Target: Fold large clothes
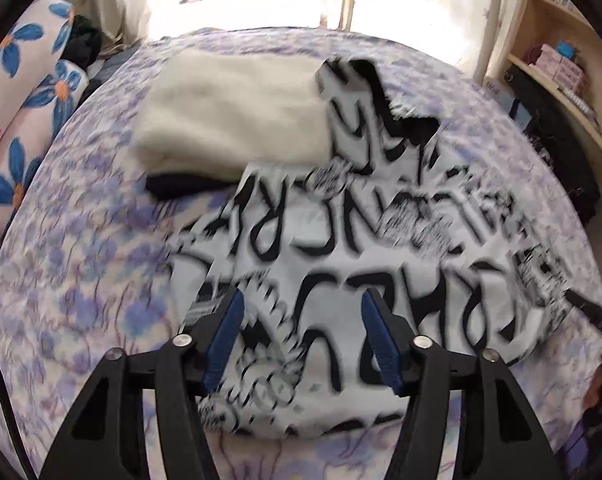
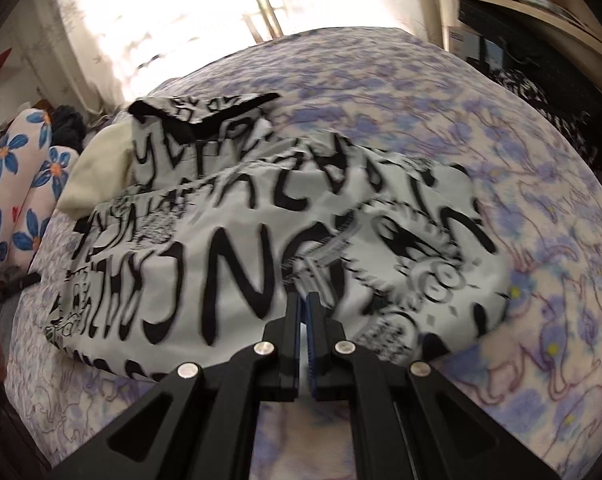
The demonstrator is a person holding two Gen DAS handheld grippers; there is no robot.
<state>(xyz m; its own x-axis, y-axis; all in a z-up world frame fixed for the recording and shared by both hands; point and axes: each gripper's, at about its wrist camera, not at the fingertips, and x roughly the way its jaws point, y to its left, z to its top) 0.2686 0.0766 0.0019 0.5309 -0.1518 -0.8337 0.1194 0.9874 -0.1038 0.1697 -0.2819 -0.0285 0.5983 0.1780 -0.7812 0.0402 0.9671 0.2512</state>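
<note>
A white garment with bold black lettering (image 1: 381, 240) lies partly folded on the bed; it also fills the middle of the right wrist view (image 2: 261, 232). My left gripper (image 1: 301, 304) is open above the garment's near part, its blue pads (image 1: 225, 336) wide apart and empty. My right gripper (image 2: 304, 300) is shut with its tips against the garment's near fold; whether cloth is pinched between the pads is not clear. The garment's far end rests on a folded cream garment (image 1: 233, 112), which lies on a dark one (image 1: 181, 186).
The bed has a pale sheet with purple flowers (image 1: 81, 260). Pillows with blue flowers (image 1: 25, 92) lie at the left. A wooden shelf with boxes (image 1: 561, 68) stands at the right. A bright curtained window is behind the bed.
</note>
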